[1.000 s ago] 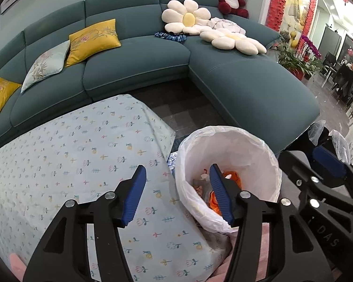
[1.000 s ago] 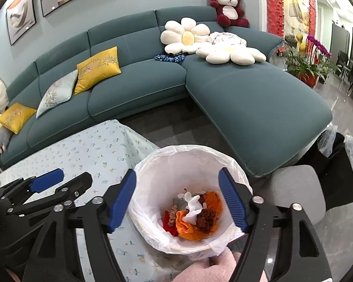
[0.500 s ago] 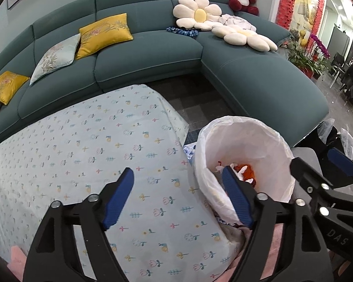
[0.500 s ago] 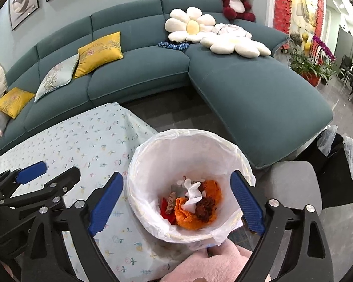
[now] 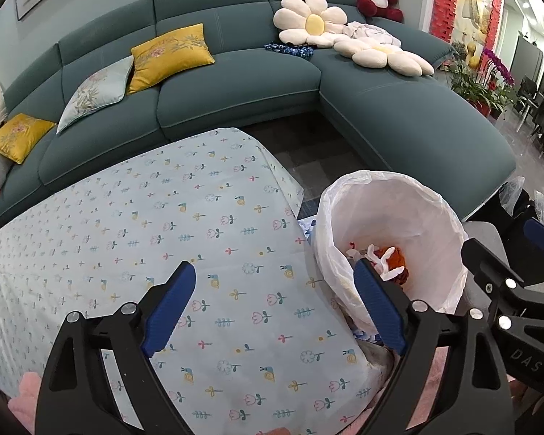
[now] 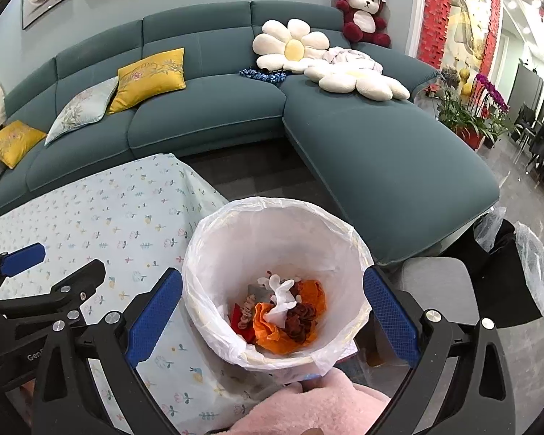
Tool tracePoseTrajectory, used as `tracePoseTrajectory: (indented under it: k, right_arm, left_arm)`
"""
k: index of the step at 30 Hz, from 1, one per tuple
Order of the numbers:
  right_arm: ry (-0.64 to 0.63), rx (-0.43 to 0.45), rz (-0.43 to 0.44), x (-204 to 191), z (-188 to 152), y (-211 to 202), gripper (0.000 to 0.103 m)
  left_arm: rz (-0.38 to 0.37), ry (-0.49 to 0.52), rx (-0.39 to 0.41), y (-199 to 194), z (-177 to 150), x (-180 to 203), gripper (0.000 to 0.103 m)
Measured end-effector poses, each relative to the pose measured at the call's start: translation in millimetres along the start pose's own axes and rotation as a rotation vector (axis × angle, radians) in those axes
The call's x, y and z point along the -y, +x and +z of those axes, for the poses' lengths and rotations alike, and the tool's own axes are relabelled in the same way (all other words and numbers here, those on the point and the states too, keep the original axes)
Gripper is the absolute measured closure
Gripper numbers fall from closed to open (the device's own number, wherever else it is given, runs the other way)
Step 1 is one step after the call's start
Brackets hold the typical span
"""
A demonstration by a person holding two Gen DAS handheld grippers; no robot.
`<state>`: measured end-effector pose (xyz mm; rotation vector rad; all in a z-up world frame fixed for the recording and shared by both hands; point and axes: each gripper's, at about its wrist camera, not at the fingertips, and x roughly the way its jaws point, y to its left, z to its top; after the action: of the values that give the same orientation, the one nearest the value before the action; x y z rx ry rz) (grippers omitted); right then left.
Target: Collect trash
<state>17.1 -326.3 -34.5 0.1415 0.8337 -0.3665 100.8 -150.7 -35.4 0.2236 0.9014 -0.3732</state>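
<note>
A teal sofa (image 6: 214, 116) curves behind a table (image 5: 185, 217) under a flowered cloth. Beside the table's edge stands the lined bin (image 6: 283, 217), trash (image 6: 283, 311) heaped at its bottom. The left gripper (image 5: 272, 308) and right gripper (image 6: 272, 308) both hang with jaws apart and empty. No stray trash shows; best to scan the cloth before pulling away.

Trash (image 6: 283, 311) in bin (image 6: 214, 239) (right of table (image 5: 163, 217))

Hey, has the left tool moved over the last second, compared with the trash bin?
Yes. The left tool has drawn back and left from the trash bin, now over the tablecloth.
</note>
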Motion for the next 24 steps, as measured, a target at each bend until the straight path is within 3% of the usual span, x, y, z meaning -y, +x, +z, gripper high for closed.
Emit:
tracePoseTrajectory:
  k: [16,24]
  right_arm:
    - [0.009,0.010,-0.021,11.6,-6.6,-7.7,0.007]
    - [0.013,-0.003,-0.029,18.9,-13.0,-2.4,0.007]
  left_arm:
    - [0.019,0.006,0.041,-7.4,-2.5,10.9,0.018]
    - [0.000,-0.043,0.011,-0.1,-2.7,10.8,0.018]
